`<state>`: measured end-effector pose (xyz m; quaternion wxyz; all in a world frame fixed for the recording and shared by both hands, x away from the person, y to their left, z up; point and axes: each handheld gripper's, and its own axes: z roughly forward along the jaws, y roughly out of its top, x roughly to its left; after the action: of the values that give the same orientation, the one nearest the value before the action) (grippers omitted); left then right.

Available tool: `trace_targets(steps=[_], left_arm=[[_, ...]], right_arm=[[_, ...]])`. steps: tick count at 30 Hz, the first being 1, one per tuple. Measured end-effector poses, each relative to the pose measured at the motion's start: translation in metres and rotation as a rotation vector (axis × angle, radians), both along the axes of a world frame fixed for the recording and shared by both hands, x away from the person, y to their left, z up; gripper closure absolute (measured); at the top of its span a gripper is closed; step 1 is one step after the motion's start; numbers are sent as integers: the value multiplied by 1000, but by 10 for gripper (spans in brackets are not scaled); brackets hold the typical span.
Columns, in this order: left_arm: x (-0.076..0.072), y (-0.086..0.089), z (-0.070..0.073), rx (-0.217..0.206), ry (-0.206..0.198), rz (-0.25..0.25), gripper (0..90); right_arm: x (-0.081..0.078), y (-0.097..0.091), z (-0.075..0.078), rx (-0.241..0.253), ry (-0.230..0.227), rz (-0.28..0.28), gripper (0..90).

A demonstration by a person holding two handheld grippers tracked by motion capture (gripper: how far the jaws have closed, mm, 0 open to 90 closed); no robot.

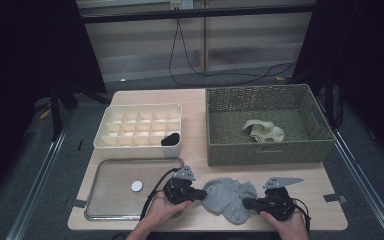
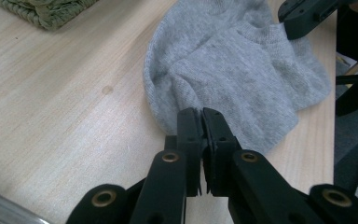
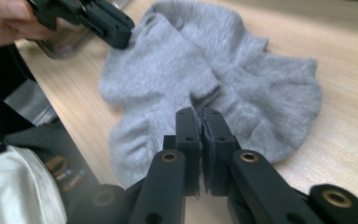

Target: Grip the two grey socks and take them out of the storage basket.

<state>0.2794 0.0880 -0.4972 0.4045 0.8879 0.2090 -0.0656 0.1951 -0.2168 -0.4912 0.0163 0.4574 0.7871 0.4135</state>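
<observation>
Small dark item (image 1: 170, 139) in organizer (image 1: 139, 110) too small to identify.

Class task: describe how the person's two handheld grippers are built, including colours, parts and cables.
Both the left gripper and the right gripper are black, with two flat fingers joined by brass-coloured rivets. Each carries a grey three-cornered plate on top and trails a black cable.

Wooden table (image 1: 200, 102) on grey floor (image 1: 40, 190), dim room.
</observation>
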Motion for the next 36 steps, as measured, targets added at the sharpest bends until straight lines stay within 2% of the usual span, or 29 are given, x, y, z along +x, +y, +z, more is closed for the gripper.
trace_targets(steps=[7,9,11,17,22,26,28,32,36], left_arm=[[-2,8,12,-83,1,6,870],[-2,7,14,-84,-13,7,870],[-1,6,14,-97,-8,10,870],[2,2,15,-95,-13,15,871],[3,0,12,-96,-7,24,871],[5,-2,8,-84,-2,22,869],[6,-2,7,-78,11,34,860],[8,-1,7,-87,14,34,822],[10,0,9,-91,10,35,790]], right_arm=[[1,-14,13,67,-35,-34,875],[3,-17,16,67,-41,-42,875],[8,-19,18,55,-52,-42,876],[24,-24,22,40,-63,-52,877],[39,-23,17,-4,-55,-55,877],[47,-24,14,-4,-49,-62,875],[47,-23,12,-7,-42,-66,864],[45,-25,11,5,-53,-74,799],[38,-29,13,10,-61,-105,757]])
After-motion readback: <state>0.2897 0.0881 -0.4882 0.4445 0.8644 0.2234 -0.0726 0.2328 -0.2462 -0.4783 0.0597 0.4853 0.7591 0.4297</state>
